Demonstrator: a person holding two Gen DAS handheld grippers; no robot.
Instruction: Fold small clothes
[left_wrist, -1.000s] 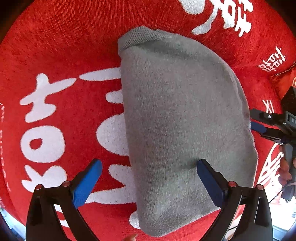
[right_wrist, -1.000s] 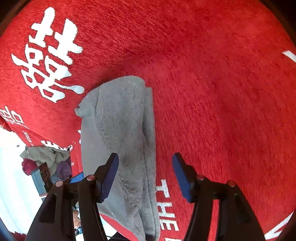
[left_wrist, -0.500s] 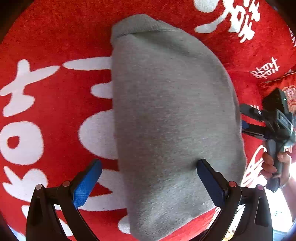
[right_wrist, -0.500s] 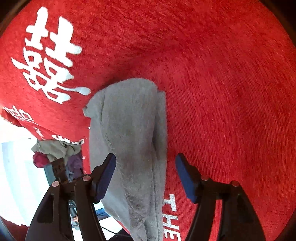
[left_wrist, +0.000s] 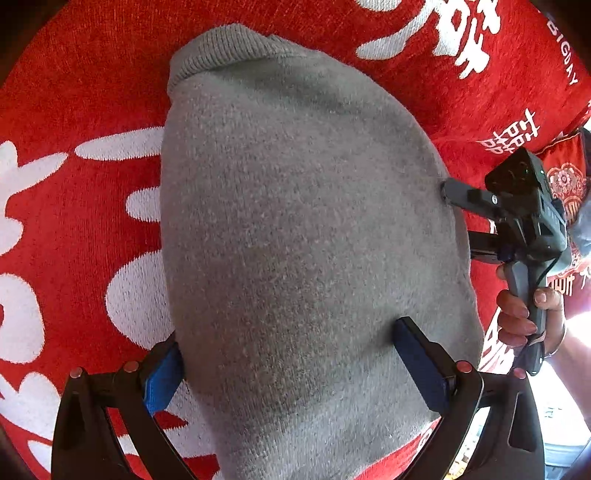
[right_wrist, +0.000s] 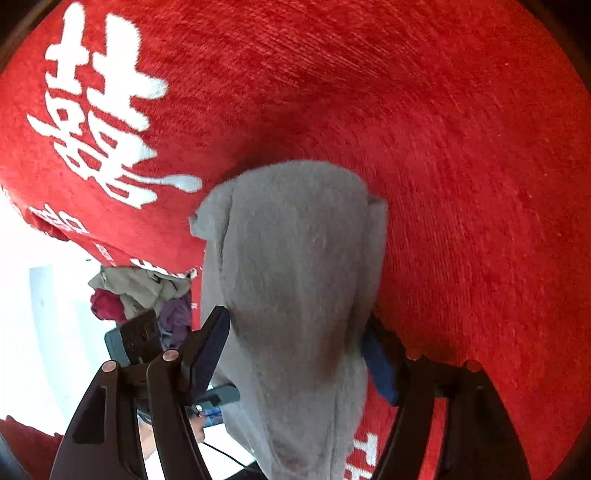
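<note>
Tongs (left_wrist: 288, 363) over cloth (left_wrist: 480, 110) — "BIGDAY"

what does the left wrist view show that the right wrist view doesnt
Only the left wrist view shows the person's hand gripping the right gripper's handle, and the grey knit garment's ribbed hem at the far end.

Only the right wrist view shows a pile of other clothes beyond the edge of the red cloth.

Both show the grey knit garment lying on that white-lettered cloth, and each camera's own gripper, left gripper and right gripper, straddling it with the jaws apart; the right's are opening.
</note>
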